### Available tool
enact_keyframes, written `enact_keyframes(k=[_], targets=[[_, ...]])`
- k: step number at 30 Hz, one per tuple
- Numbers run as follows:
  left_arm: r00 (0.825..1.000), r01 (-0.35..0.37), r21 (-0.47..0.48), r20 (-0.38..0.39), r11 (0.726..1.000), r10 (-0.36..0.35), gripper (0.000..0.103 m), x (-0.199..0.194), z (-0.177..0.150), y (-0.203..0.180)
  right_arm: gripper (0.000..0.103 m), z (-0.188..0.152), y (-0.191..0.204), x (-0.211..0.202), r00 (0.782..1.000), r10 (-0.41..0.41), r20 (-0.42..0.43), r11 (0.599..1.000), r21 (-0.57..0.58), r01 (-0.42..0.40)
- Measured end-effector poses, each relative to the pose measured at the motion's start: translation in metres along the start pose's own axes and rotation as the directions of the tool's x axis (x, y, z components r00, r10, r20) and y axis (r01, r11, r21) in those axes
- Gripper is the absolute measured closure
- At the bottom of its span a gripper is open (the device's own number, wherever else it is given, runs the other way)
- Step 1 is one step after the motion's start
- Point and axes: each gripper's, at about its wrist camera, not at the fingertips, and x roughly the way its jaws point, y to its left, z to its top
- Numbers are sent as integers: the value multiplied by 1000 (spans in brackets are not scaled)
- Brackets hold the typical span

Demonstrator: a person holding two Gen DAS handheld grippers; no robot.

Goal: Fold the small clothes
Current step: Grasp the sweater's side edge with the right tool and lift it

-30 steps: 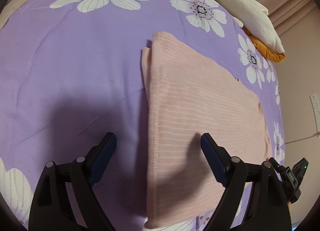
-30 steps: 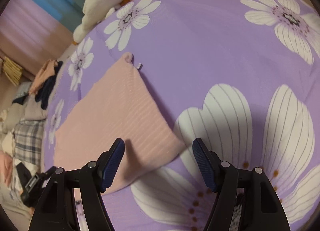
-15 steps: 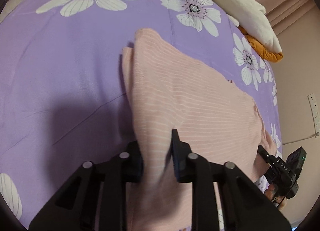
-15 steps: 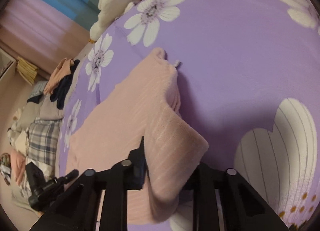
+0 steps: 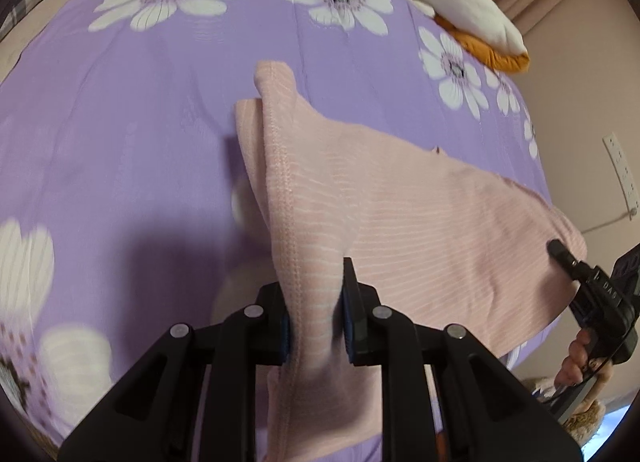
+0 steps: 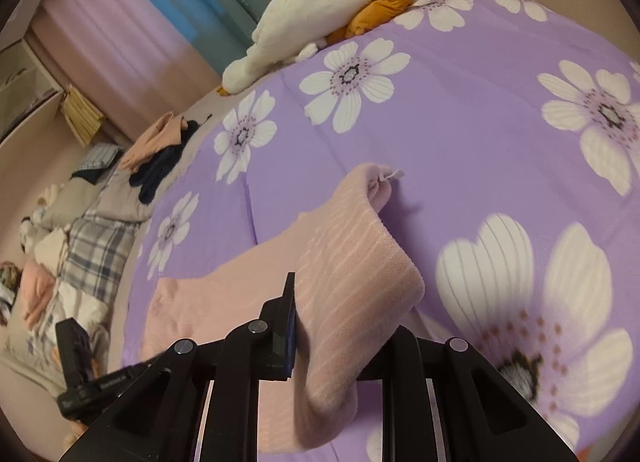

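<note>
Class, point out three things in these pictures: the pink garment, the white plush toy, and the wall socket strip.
pink garment (image 5: 420, 214), left wrist view, its striped middle.
white plush toy (image 6: 320, 10), right wrist view, its body.
wall socket strip (image 5: 620, 170), left wrist view, its face.

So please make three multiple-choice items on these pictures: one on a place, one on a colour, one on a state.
1. Where does the pink garment lie?
A. on the purple flowered bedspread
B. on a wooden floor
C. in a basket

2. What colour are the bedspread's flowers?
A. red
B. white
C. black

3. How is the left gripper?
A. open above the cloth
B. shut on the garment's near edge
C. out of view

Key: 1 A, the purple spread shows around the garment; 2 B, the petals are white; 3 B, cloth is pinched between its fingers.
</note>
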Motion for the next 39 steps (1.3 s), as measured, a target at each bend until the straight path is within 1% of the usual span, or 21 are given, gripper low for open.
enact_keyframes(k=[2, 5, 7, 9, 12, 13, 14, 16, 17, 19, 22, 26, 29, 32, 34, 36, 39], targets=[[1000, -9, -1, -14, 1000, 9, 84, 1, -14, 1, 82, -5, 0, -2, 1000, -21, -4, 1000, 5, 21], [1000, -24, -4, -17, 1000, 24, 82, 3, -27, 4, 82, -14, -7, -10, 999, -38, -11, 999, 34, 38], [999, -42, -18, -23, 999, 42, 77, 7, -31, 8, 82, -20, -12, -8, 998, -65, -19, 997, 41, 66], [999, -46, -29, -27, 999, 45, 75, 8, -33, 10, 82, -22, -15, -3, 994, -103, -35, 994, 41, 104], [998, -60, -20, -30, 998, 60, 66, 4, -34, 10, 82, -24, -13, 6, 987, -151, -47, 988, 29, 153], [997, -72, -16, -25, 997, 72, 61, 1, -34, 10, 82, -24, -11, 5, 986, -159, -44, 987, 22, 160], [997, -79, -17, -20, 997, 79, 59, -2, -35, 12, 82, -23, -9, 5, 986, -160, -40, 987, 17, 161], [996, -91, -22, -12, 996, 90, 53, -8, -37, 15, 82, -20, 0, 1, 987, -157, -25, 988, -10, 157], [996, -93, -24, -8, 995, 93, 52, -11, -37, 16, 82, -19, 4, 0, 988, -156, -17, 988, -22, 156], [995, -97, -28, 0, 995, 97, 44, -16, -38, 19, 82, -15, 17, -3, 991, -136, -3, 990, -50, 135], [995, -99, -35, 13, 994, 100, 38, -24, -38, 24, 82, -11, 40, -6, 994, -107, 17, 988, -107, 108], [995, -94, -55, 28, 994, 95, 37, -34, -38, 30, 82, -10, 77, -10, 998, -64, 30, 974, -215, 69], [995, -90, -64, 39, 994, 93, 37, -41, -39, 35, 82, -14, 106, -7, 999, -42, 27, 949, -311, 48], [993, -108, -64, 51, 992, 111, 37, -46, -41, 37, 82, -22, 131, 5, 1000, -21, -9, 921, -389, 16], [992, -110, -68, 55, 992, 114, 37, -49, -42, 39, 82, -30, 141, 14, 999, -21, -34, 905, -425, 5], [992, -108, -74, 52, 991, 112, 37, -48, -41, 40, 82, -41, 149, 27, 997, -32, -70, 887, -461, -4], [992, -111, -79, 50, 991, 115, 37, -49, -41, 43, 82, -61, 157, 50, 987, -50, -152, 867, -496, -33]])
